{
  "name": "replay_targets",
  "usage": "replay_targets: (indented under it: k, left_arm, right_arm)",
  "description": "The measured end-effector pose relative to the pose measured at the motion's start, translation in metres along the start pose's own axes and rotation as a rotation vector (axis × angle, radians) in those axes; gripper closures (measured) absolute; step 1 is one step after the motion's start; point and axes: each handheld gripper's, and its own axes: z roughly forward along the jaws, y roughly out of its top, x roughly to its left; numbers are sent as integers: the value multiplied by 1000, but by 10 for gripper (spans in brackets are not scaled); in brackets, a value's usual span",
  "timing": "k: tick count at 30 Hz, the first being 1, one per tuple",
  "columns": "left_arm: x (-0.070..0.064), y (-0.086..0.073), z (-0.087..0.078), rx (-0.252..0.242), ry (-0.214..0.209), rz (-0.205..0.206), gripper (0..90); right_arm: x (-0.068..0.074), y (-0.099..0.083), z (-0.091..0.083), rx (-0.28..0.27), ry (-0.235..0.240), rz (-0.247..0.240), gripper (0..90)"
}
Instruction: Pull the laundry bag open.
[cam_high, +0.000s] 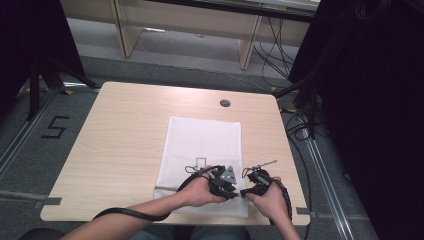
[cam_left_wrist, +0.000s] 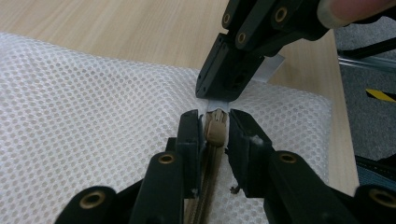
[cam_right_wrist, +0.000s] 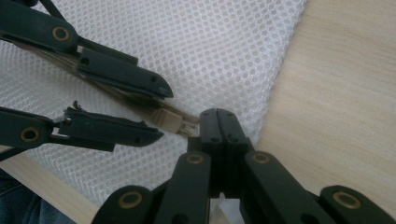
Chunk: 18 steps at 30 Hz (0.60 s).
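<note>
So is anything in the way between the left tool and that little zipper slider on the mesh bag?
Nothing visible. The left tool has a jaw on either side of the slider, with no gap-filler between. The right tool is shut on the fabric tab just past the slider, at the mesh bag's end.

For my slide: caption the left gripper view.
Left gripper straddles the tan zipper slider on a white mesh bag; right gripper pinches the bag's end.
</note>
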Motion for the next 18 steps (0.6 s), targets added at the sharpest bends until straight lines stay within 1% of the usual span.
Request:
replay_targets:
  k: [1,3,4,6,7,8,9,10,11,12,14,15,18]
  left_arm:
    - [0,0,1,1,2,-1,741]
    - [1,0,2,-1,2,7,745]
    - [0,0,2,0,0,0,745]
    - [0,1,3,4,2,8,744]
    - [-1,0,4,2,2,8,744]
    - [-1,0,4,3,2,8,743]
    - [0,1,5,1,1,18,742]
    - [-1,0,5,4,2,9,742]
    - [-1,0,6,5,3,15,742]
    - [-1,0,7,7,2,11,743]
    - [-1,1,7,9,5,16,745]
    - [-1,1,7,11,4,6,748]
    - [-1,1,8,16,3,5,769]
  right_arm:
    - [-1,0,0,-2,-1,-8,900]
    - [-1,0,0,-2,-3,-7,900]
    - [-1,0,0,-1,-4,-7,900]
    - [-2,0,1,-8,4,-29,900]
    - [-1,0,0,-2,-1,-5,900]
    - [-1,0,0,-1,-4,-6,900]
    - [-1,0,0,-3,1,-8,900]
    - [-1,0,0,-3,3,-4,900]
    - [-1,0,0,-5,2,-12,900]
    - [-1,0,0,0,3,-2,900]
    - [-1,0,0,-1,0,5,900]
    - [-1,0,0,-8,9,1,900]
    - [-2,0,0,-7,8,2,900]
